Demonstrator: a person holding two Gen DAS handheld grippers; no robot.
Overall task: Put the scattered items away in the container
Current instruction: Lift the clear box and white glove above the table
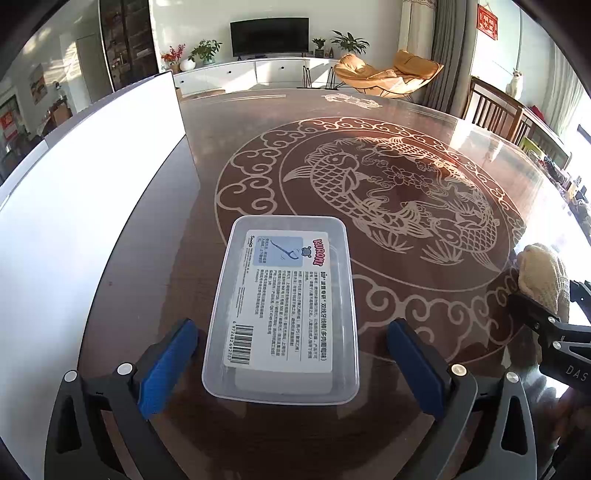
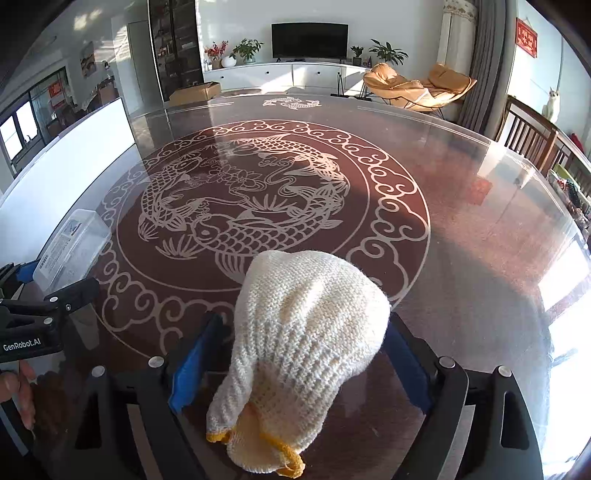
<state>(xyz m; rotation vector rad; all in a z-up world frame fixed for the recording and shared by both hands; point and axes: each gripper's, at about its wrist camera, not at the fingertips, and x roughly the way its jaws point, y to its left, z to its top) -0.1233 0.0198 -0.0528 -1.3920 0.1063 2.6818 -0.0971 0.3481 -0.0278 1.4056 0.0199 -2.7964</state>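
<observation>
Sunlit living-room furniture, a dark television point(image 1: 269, 36) and tan lounge chairs point(image 1: 388, 75), stands beyond a dark glossy table point(image 1: 424, 122) patterned with pale fish and cloud scrolls. On the table sits a clear plastic container point(image 1: 282, 310), a rounded rectangle whose long axis runs away from the left wrist camera, near end between the fingers, far end toward the fish medallion. Inside it lies a flat white packet point(image 1: 282, 299) with its printed label up, barcode at the near end, lying along the same axis. The left gripper point(image 1: 291, 363) stands wide open, its blue pads on either side of the container's near end and clear of its walls. The right gripper point(image 2: 301, 369) is also spread wide around a cream knitted glove point(image 2: 306, 332) lying on the table, cuff with yellow trim toward the camera, fingers end pointing away toward the medallion; whether the pads touch the knit cannot be told. Container and glove lie well apart.
</observation>
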